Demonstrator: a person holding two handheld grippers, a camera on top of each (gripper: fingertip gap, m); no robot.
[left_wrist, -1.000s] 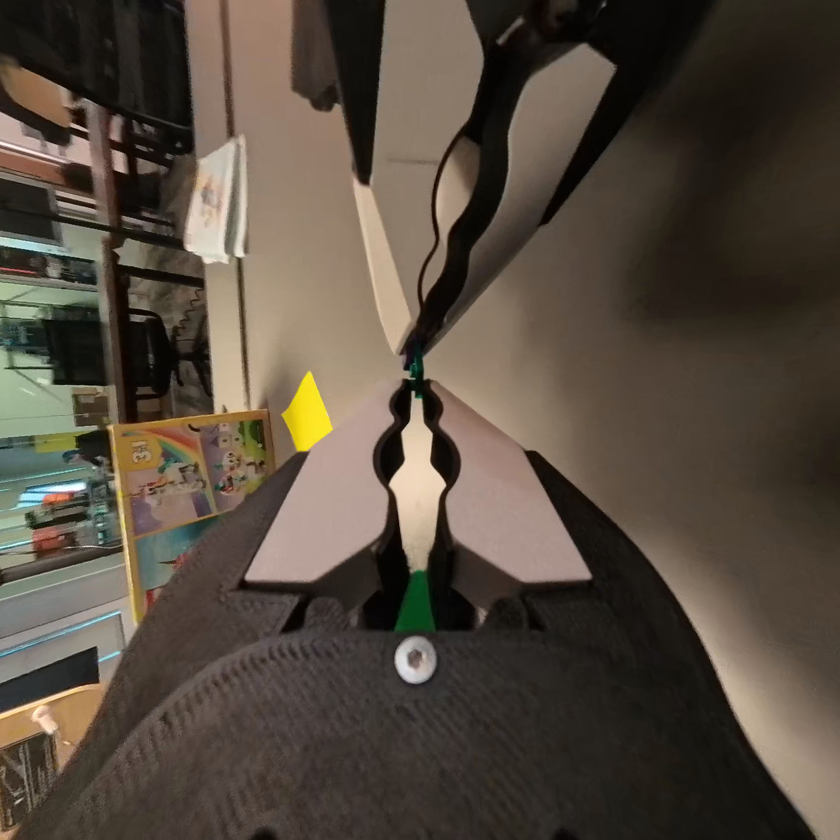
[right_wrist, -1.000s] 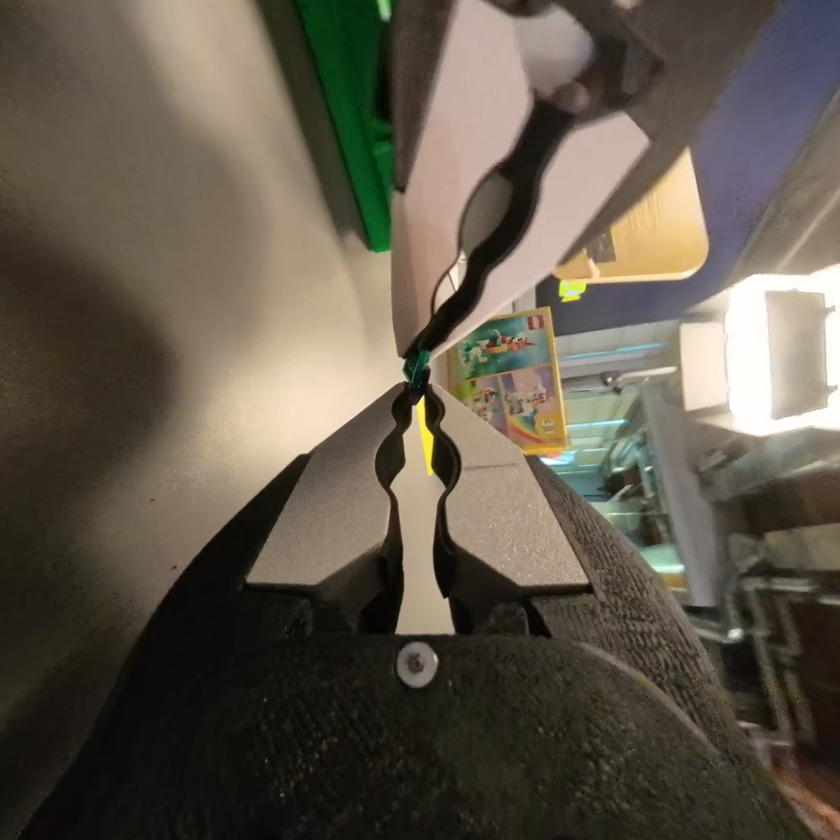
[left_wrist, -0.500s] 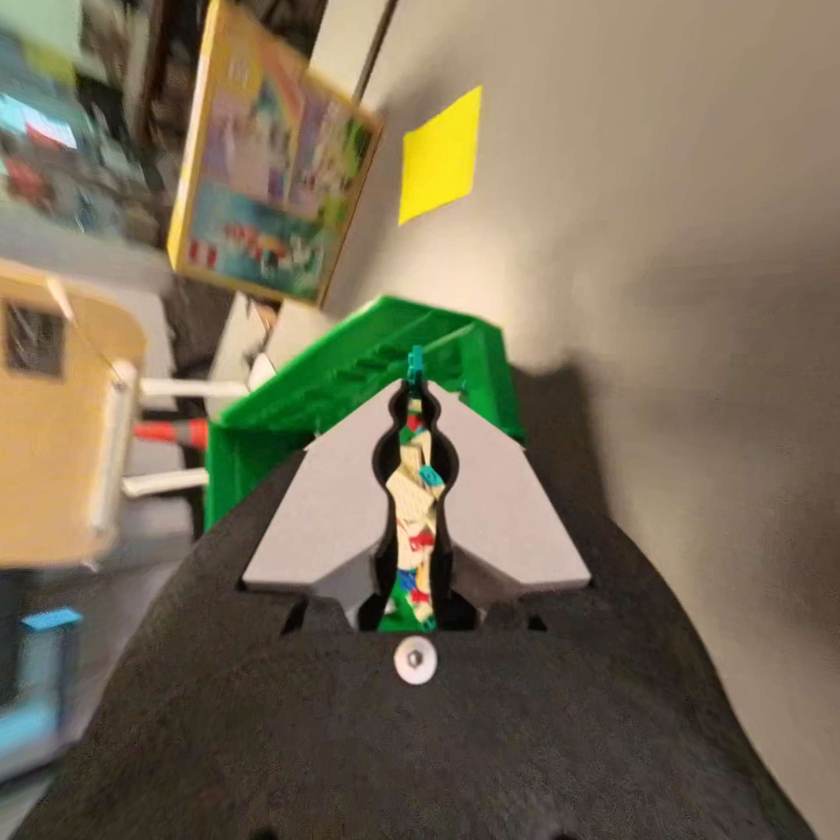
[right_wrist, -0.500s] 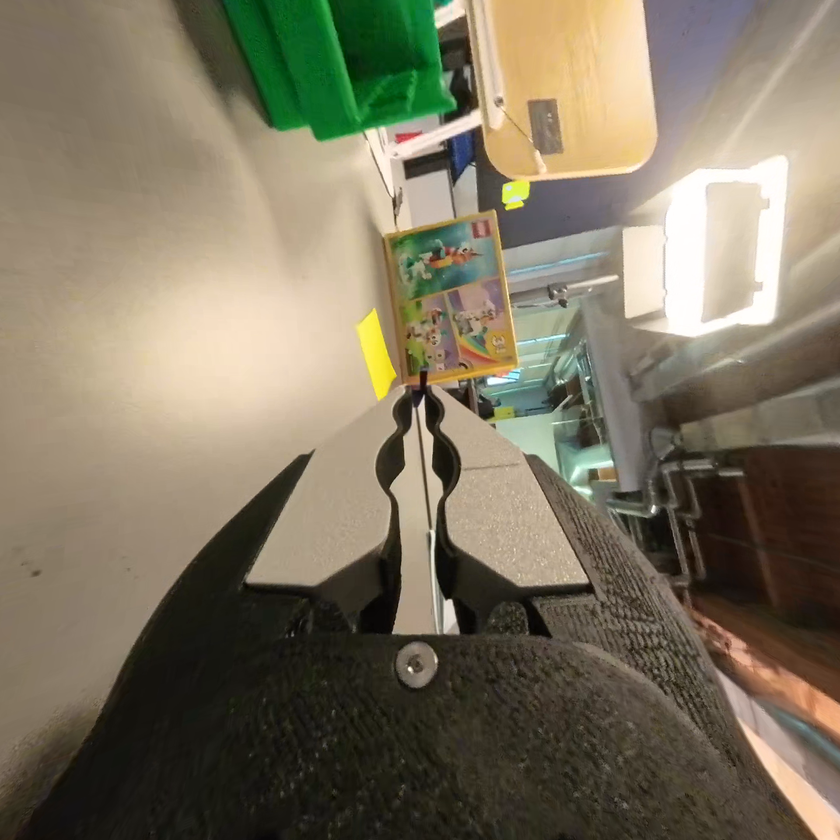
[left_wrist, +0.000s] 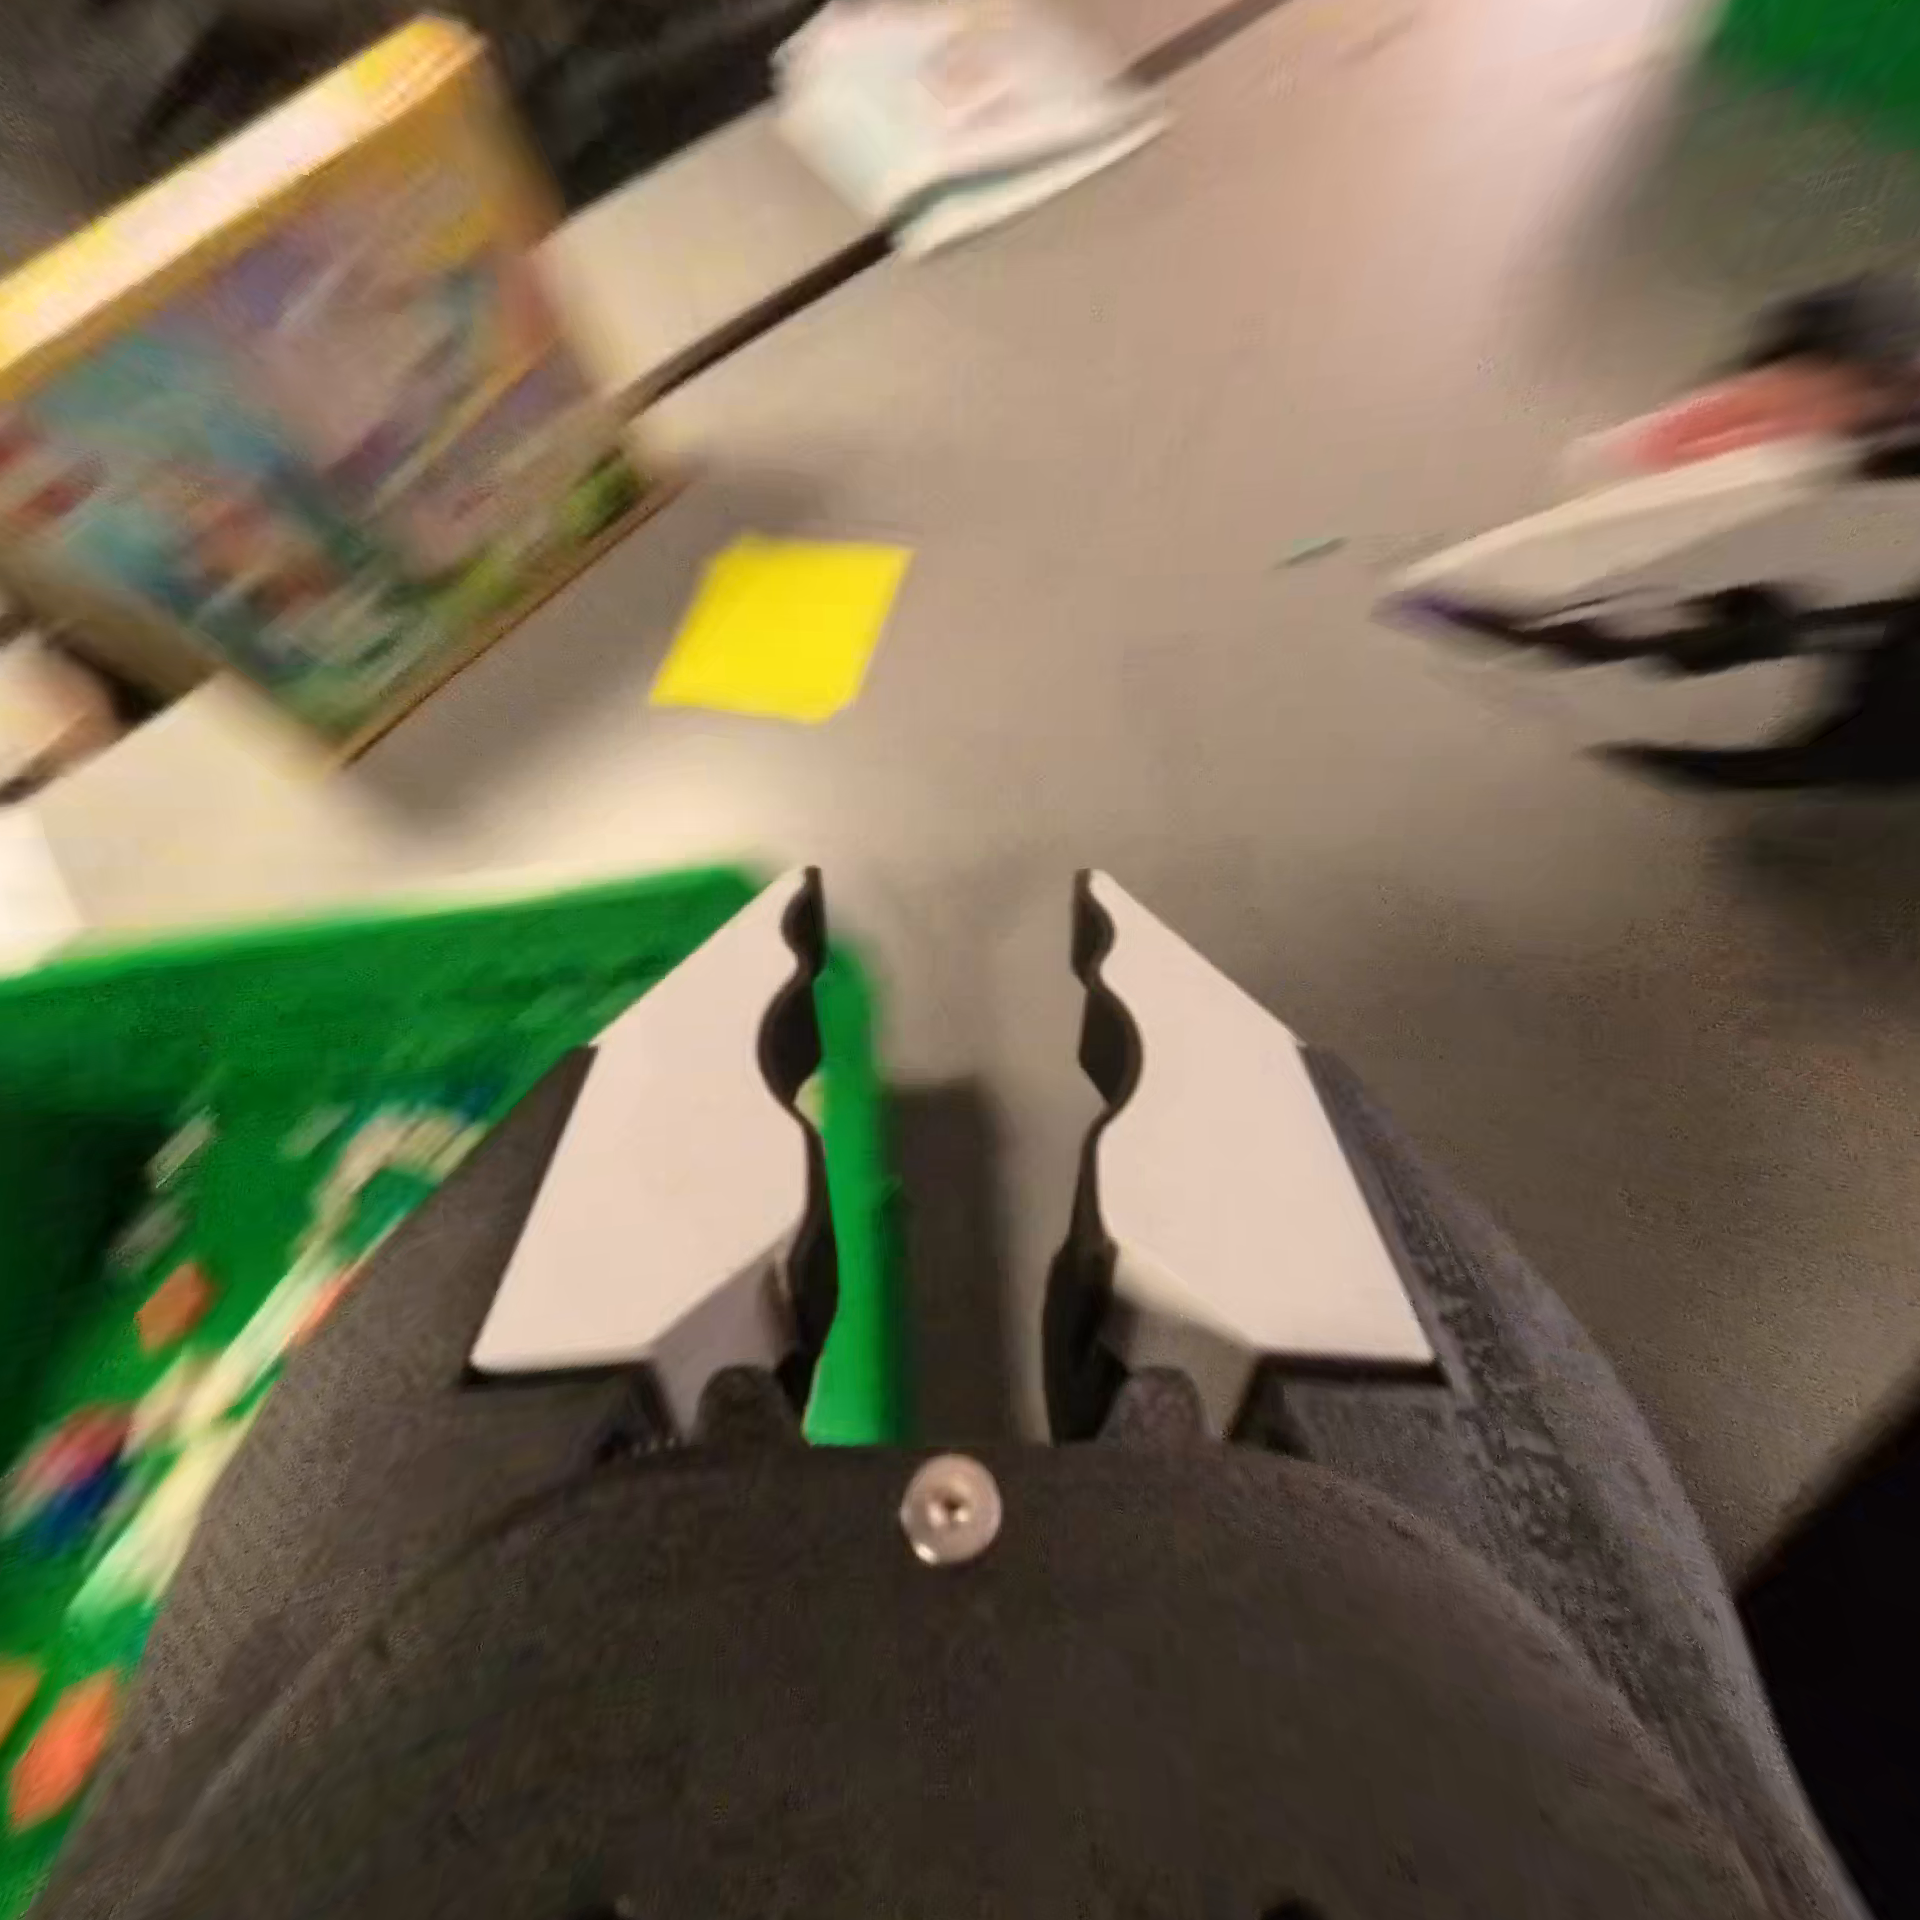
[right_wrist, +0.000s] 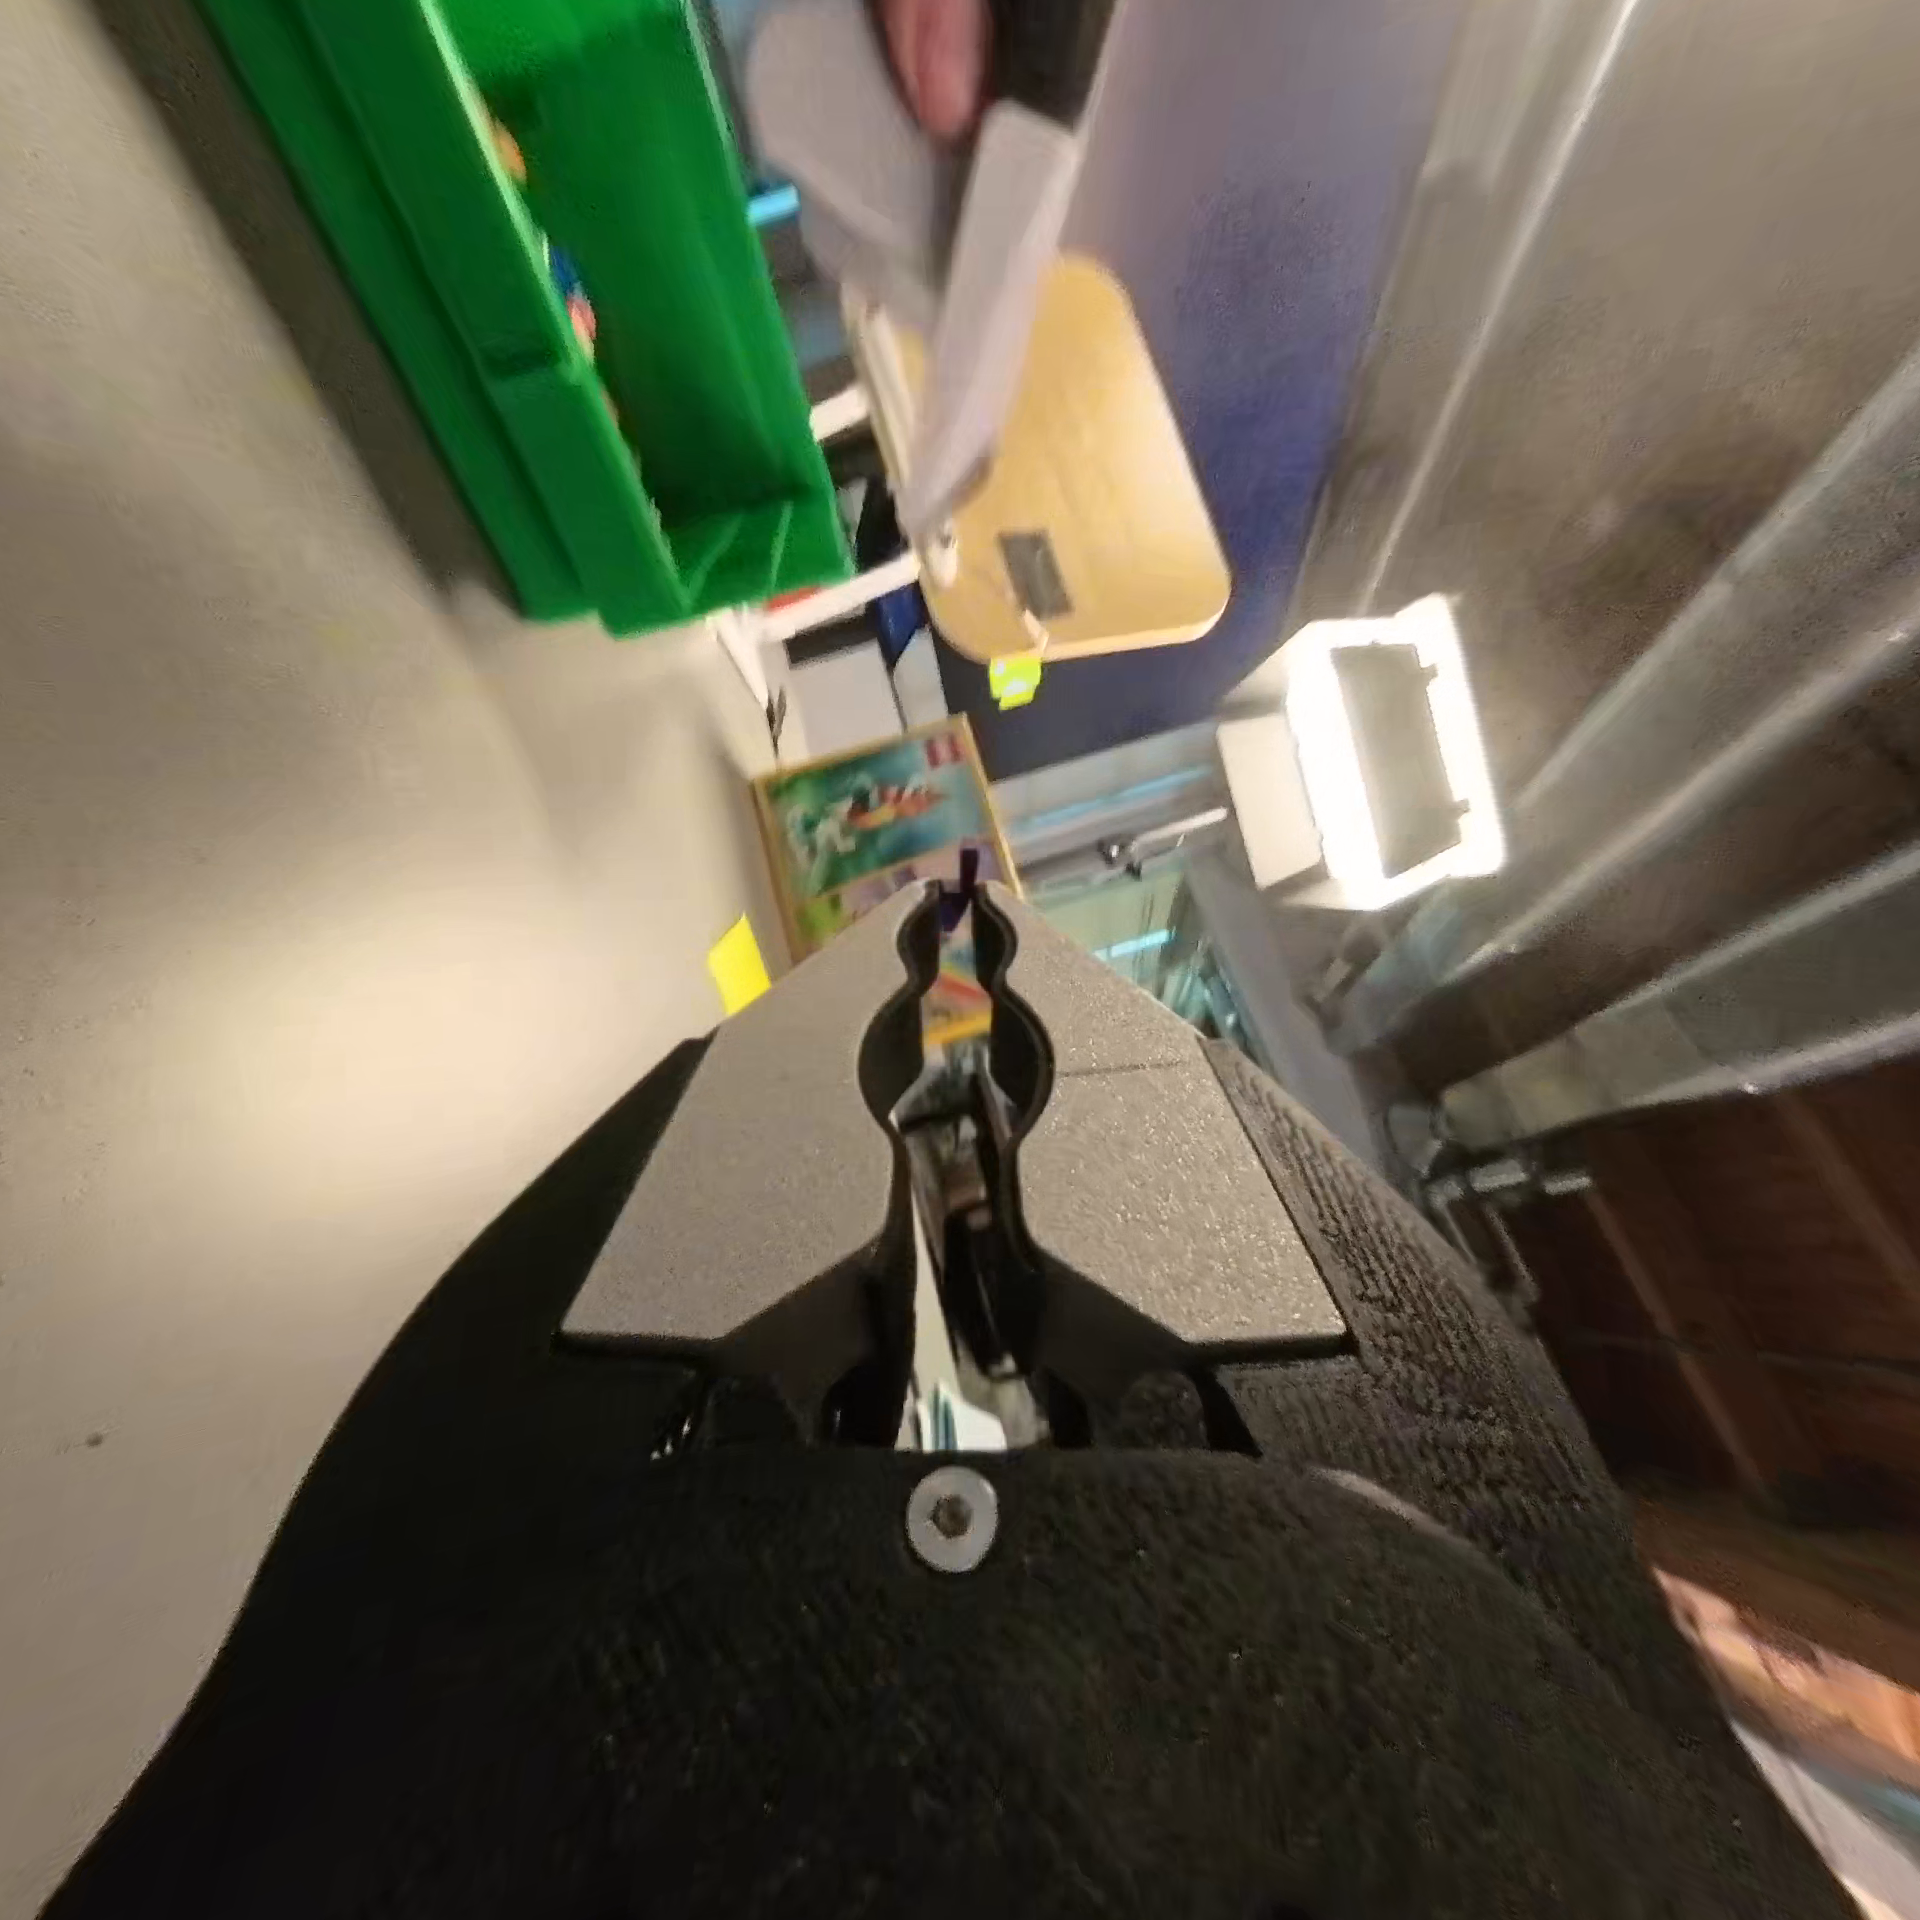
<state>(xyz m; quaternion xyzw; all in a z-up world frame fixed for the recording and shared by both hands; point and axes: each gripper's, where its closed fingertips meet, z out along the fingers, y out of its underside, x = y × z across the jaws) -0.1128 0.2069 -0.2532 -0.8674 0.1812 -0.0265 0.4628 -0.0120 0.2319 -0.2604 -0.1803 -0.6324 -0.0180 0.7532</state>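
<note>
1. the right gripper (right_wrist: 956, 896) is pinching a very small dark purple piece (right_wrist: 968, 871) at the very tips of its fingers. the fingers are almost together, with only a narrow gap around the piece. the piece is so small that only the tips can be holding it, i think; its exact kind is too small to tell.
2. the left gripper (left_wrist: 945, 894) is holding nothing. its fingers are standing well apart, and the grey table (left_wrist: 1195, 436) is showing between them.
3. the left gripper is hanging just beside the green bin (left_wrist: 343, 1039), over its right edge. small coloured bricks (left_wrist: 177, 1309) are lying inside the bin, blurred.
4. a yellow square note (left_wrist: 781, 629) is lying flat on the table ahead of the left gripper. a colourful toy box (left_wrist: 301, 457) is standing behind the note, probably propped up so that its picture side is visible.
5. the left wrist view is showing the inside of the bin and, at far right, a blurred shape that is perhaps the other gripper. the right wrist view is rolled sideways and is showing the green bin (right_wrist: 582, 343) from outside, the same toy box (right_wrist: 883, 821) and the note (right_wrist: 736, 961), a wooden chair seat (right_wrist: 1091, 488) and a bright lamp (right_wrist: 1382, 748), which the left view is not showing.
</note>
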